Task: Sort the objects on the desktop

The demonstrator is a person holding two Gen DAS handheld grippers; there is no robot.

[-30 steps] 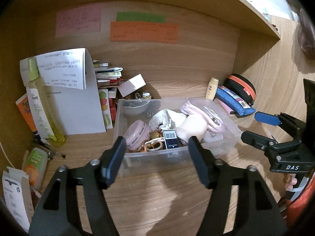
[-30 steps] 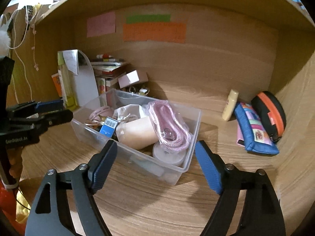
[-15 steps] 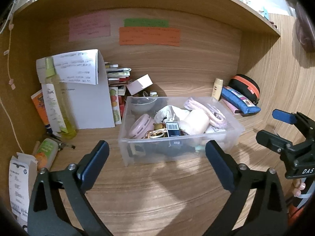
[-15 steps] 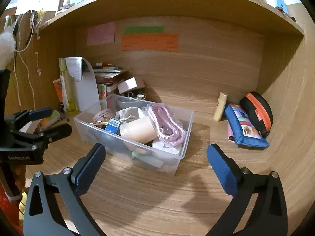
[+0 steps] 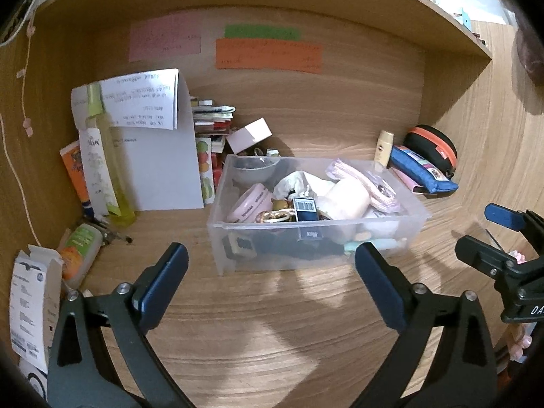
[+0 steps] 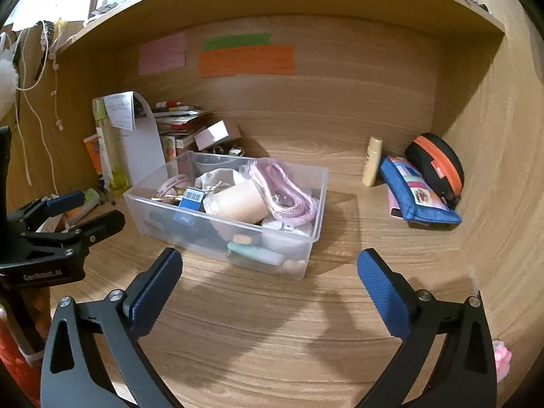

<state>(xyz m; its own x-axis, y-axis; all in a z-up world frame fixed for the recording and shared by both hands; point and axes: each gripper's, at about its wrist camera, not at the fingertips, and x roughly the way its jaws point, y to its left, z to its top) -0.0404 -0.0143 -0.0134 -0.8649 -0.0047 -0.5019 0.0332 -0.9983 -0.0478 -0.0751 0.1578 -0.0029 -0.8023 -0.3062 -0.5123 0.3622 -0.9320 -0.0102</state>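
A clear plastic bin (image 5: 411, 225) (image 6: 146, 210) stands mid-desk inside a wooden alcove, full of small items: a pink round tin (image 5: 250, 202), a cream cylinder (image 5: 346, 197) (image 6: 238, 200), a pink coiled cord (image 6: 284, 188), a blue barcode box (image 5: 305, 208) (image 6: 192, 198). My left gripper (image 5: 271, 277) is open and empty, in front of the bin. My right gripper (image 6: 270, 280) is open and empty, in front of the bin's right end. Each gripper shows at the edge of the other's view.
A blue pencil case (image 6: 418, 197), a black-orange case (image 6: 437, 165) and a cream tube (image 6: 372, 159) lie at the back right. A yellow bottle (image 5: 108, 170), folded paper (image 5: 163, 156), stacked books (image 5: 212, 125) and a small white box (image 5: 250, 134) crowd the back left. Sticky notes (image 5: 268, 54) hang on the back wall.
Both grippers have pulled back from the bin and their jaws have opened wider. The bin and its contents have not moved.
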